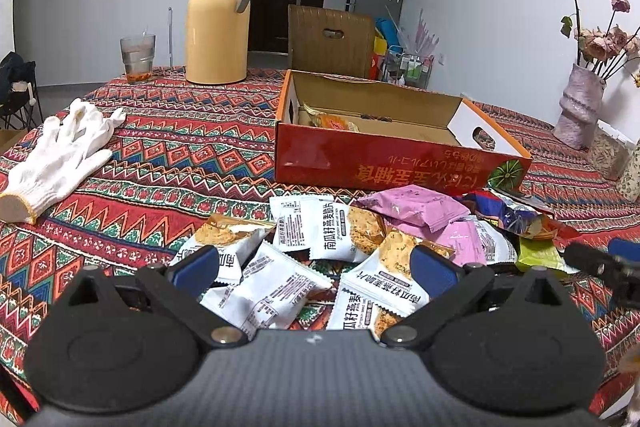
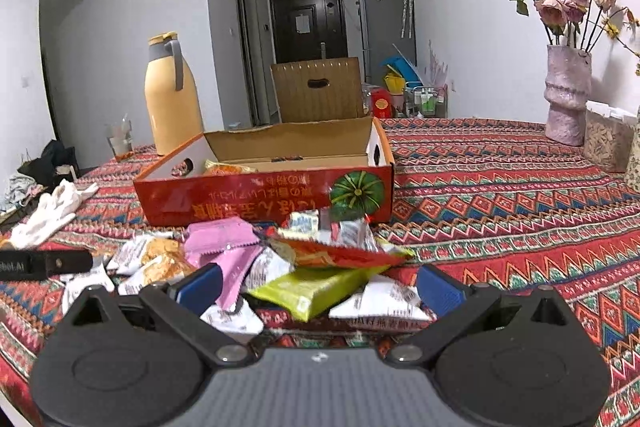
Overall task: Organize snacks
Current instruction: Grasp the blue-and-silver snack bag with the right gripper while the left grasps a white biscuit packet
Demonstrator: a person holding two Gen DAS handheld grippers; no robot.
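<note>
A heap of snack packets lies on the patterned tablecloth in front of an open red cardboard box (image 1: 400, 163) (image 2: 264, 197). White oat-crisp packets (image 1: 328, 231) sit under my left gripper (image 1: 316, 267), which is open just above them with nothing between its blue pads. Pink packets (image 1: 416, 205) (image 2: 224, 239) lie behind them. My right gripper (image 2: 318, 285) is open over a green packet (image 2: 316, 289) and an orange-red packet (image 2: 340, 253), gripping neither. One orange packet (image 1: 336, 123) (image 2: 228, 169) lies inside the box. The right gripper's tip (image 1: 600, 263) shows at the right edge of the left wrist view.
A yellow thermos jug (image 1: 218, 15) (image 2: 170, 99) and a glass (image 1: 138, 59) stand at the far left. White gloves (image 1: 60, 155) (image 2: 48, 211) lie on the left. A vase of dried roses (image 1: 580, 111) (image 2: 566, 95) and patterned containers (image 2: 608, 143) stand at the right. A chair back (image 1: 332, 39) is behind the table.
</note>
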